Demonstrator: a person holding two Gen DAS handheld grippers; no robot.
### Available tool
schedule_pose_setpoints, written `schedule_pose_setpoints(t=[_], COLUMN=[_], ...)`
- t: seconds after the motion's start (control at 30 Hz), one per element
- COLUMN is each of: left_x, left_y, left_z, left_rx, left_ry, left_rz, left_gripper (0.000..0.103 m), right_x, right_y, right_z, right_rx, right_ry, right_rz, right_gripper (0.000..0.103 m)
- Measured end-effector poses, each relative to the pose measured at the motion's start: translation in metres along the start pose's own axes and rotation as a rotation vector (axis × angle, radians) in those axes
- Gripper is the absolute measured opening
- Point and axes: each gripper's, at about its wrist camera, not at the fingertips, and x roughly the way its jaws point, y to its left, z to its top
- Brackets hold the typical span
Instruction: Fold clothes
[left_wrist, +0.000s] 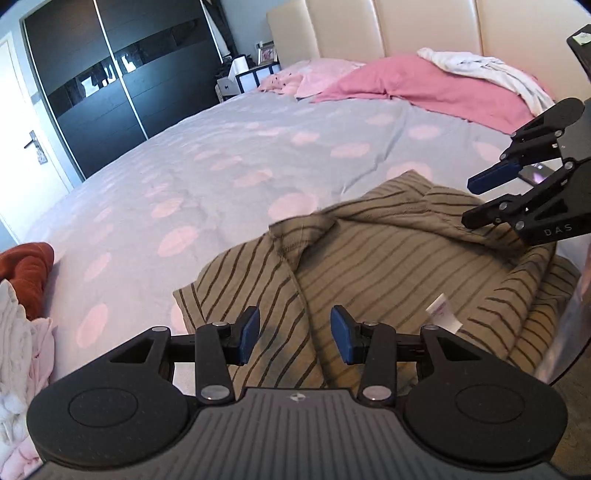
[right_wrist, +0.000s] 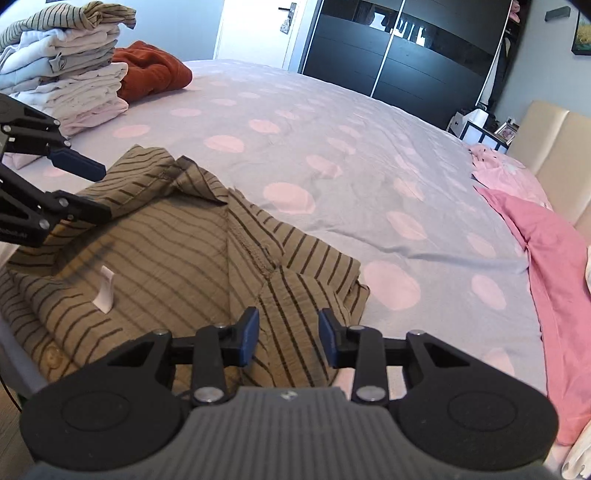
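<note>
Striped garment (left_wrist: 388, 266) lies crumpled under both wide-open hand-held grippers, left (left_wrist: 294, 339) and right (right_wrist: 288, 338), on the bed (left_wrist: 221, 177).

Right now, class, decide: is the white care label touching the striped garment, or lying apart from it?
Touching. The right wrist view shows the white care label standing up directly from the striped garment, with its base meeting the cloth and no gap.

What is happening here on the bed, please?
A person is folding laundry with a handheld gripper in each hand. The left gripper and the right gripper are both open above a crumpled olive striped garment on the dotted bedspread; neither grips it now. A stack of folded clothes and a rust-red item lie farther off.
</note>
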Motion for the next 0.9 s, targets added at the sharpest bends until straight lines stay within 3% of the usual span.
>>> schedule_pose_setpoints(t=[0.23, 0.37, 0.4, 0.47, 0.6, 0.67, 0.7, 0.73, 0.9], left_x=[0.008, 0.01, 0.013, 0.02, 0.019, 0.015, 0.008, 0.0, -0.02], left_y=[-0.001, -0.014, -0.016, -0.017, -0.012, -0.01, -0.013, -0.018, -0.039], left_z=[0.003, 0.004, 0.003, -0.001, -0.005, -0.007, -0.006, -0.006, -0.015], left_rx=[-0.012, 0.052, 0.064, 0.083, 0.075, 0.078, 0.107, 0.151, 0.291], left_ry=[-0.011, -0.006, 0.01, 0.044, 0.044, 0.034, 0.025, 0.018, 0.043], left_rz=[0.025, 0.048, 0.056, 0.063, 0.048, 0.032, 0.012, -0.007, -0.044], left_gripper=[0.04, 0.04, 0.036, 0.017, 0.002, 0.0, 0.0, 0.0, 0.0], right_x=[0.005, 0.006, 0.008, 0.014, 0.027, 0.033, 0.034, 0.035, 0.033], right_y=[-0.011, -0.006, -0.004, 0.0, 0.006, 0.008, 0.008, 0.009, 0.004], right_z=[0.004, 0.008, 0.009, 0.01, 0.008, 0.008, 0.008, 0.008, 0.008], right_rx=[0.103, 0.096, 0.089, 0.079, 0.073, 0.074, 0.073, 0.072, 0.086], right_ry=[-0.037, -0.057, -0.055, -0.038, -0.01, -0.002, 0.003, 0.003, -0.003], right_rz=[0.023, 0.049, 0.053, 0.061, 0.083, 0.092, 0.102, 0.103, 0.095], right_gripper=[0.04, 0.042, 0.042, 0.046, 0.051, 0.041, 0.023, 0.011, 0.012])
